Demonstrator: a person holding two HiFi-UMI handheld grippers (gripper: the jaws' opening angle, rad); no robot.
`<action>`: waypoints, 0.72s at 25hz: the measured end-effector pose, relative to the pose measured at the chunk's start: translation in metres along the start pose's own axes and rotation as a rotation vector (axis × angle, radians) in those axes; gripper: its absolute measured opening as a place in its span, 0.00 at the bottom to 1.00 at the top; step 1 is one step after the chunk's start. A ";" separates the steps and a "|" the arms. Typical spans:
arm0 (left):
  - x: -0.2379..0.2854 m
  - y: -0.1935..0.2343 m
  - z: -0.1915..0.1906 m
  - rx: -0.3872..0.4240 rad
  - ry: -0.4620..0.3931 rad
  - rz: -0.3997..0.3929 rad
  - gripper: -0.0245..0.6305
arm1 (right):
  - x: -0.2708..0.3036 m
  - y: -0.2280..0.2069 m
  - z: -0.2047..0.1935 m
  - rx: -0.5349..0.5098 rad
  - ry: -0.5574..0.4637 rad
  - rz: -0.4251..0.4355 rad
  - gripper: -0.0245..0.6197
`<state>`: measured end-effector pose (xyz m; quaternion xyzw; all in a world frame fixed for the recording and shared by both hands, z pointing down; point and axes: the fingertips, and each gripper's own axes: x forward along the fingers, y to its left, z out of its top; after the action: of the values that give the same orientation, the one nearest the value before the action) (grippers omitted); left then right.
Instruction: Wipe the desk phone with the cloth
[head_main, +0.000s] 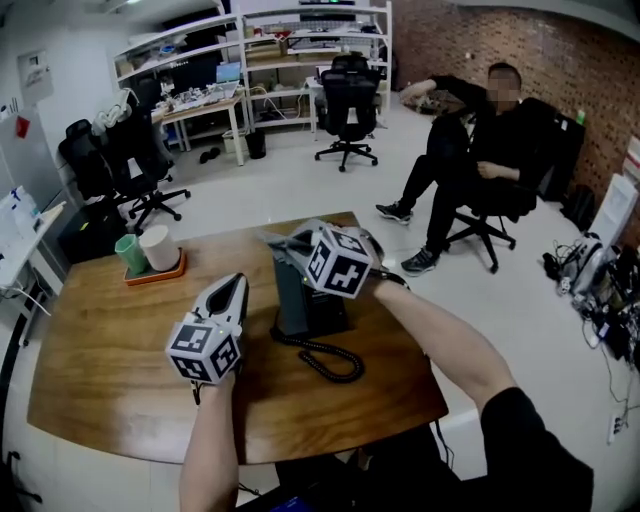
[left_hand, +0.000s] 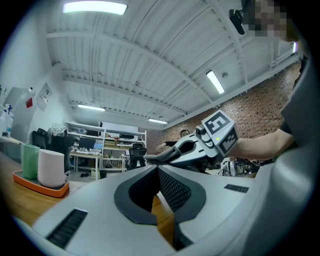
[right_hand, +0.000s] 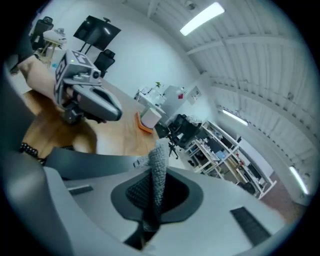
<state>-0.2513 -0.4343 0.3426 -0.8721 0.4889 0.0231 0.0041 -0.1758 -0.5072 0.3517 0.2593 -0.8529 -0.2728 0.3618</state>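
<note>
The dark desk phone (head_main: 303, 302) stands in the middle of the wooden table (head_main: 110, 370), with its coiled cord (head_main: 333, 362) lying toward the front edge. Above the phone's far end my right gripper (head_main: 274, 241) is shut on a grey cloth (head_main: 288, 240); in the right gripper view the cloth (right_hand: 160, 157) sticks up between the jaws of that gripper (right_hand: 156, 192). My left gripper (head_main: 238, 281) hovers just left of the phone, apart from it. In the left gripper view this gripper (left_hand: 156, 169) is shut with nothing in it.
An orange tray (head_main: 158, 274) with a green cup (head_main: 130, 254) and a white cup (head_main: 160, 246) stands at the table's back left. Beyond the table a person (head_main: 470, 160) sits on an office chair. More chairs (head_main: 346, 105) and shelves stand further back.
</note>
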 end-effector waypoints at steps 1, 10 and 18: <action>-0.001 0.000 0.000 0.001 -0.001 0.000 0.02 | -0.005 0.012 0.002 -0.035 -0.001 0.034 0.08; 0.001 -0.002 0.007 0.009 -0.002 -0.001 0.02 | -0.073 0.142 0.005 -0.332 -0.038 0.374 0.08; 0.002 0.003 0.004 0.006 0.000 -0.003 0.02 | -0.052 0.049 0.016 -0.107 -0.090 0.158 0.08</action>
<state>-0.2536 -0.4374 0.3388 -0.8728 0.4876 0.0216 0.0069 -0.1687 -0.4344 0.3498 0.1592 -0.8703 -0.3002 0.3566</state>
